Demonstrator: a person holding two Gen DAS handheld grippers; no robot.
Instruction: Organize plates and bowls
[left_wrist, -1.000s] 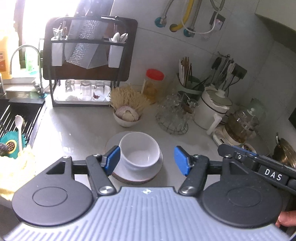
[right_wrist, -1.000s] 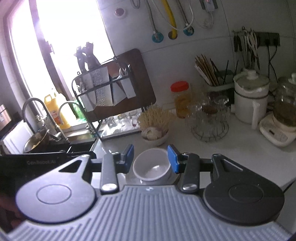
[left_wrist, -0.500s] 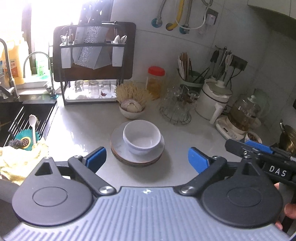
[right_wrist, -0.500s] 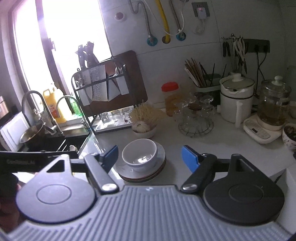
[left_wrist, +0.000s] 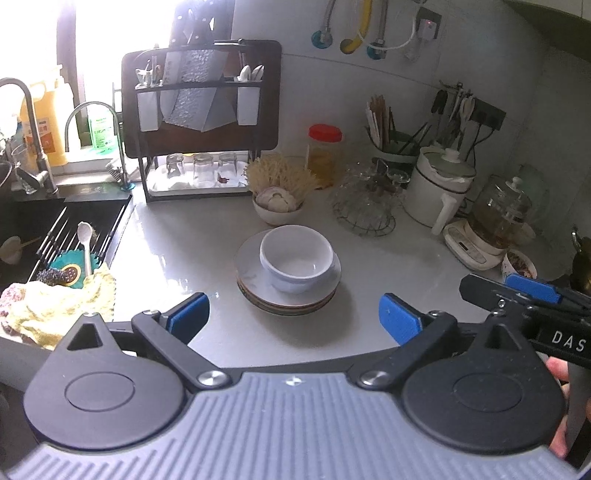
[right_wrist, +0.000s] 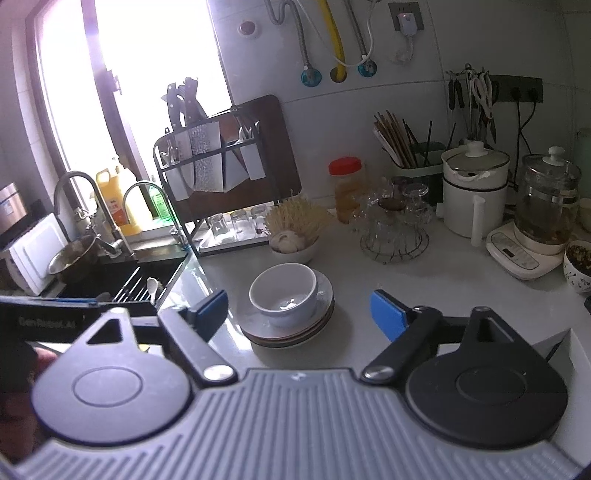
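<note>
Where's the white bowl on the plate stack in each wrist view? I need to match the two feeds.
Left wrist: the white bowl sits at centre frame on the plate stack, beyond the open left gripper.
Right wrist: the white bowl is just left of centre, beyond the open right gripper.
Shared landmark: the red-lidded jar by the wall behind it.

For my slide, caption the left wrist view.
Open left claw hovers before a white bowl nested on stacked plates.
</note>
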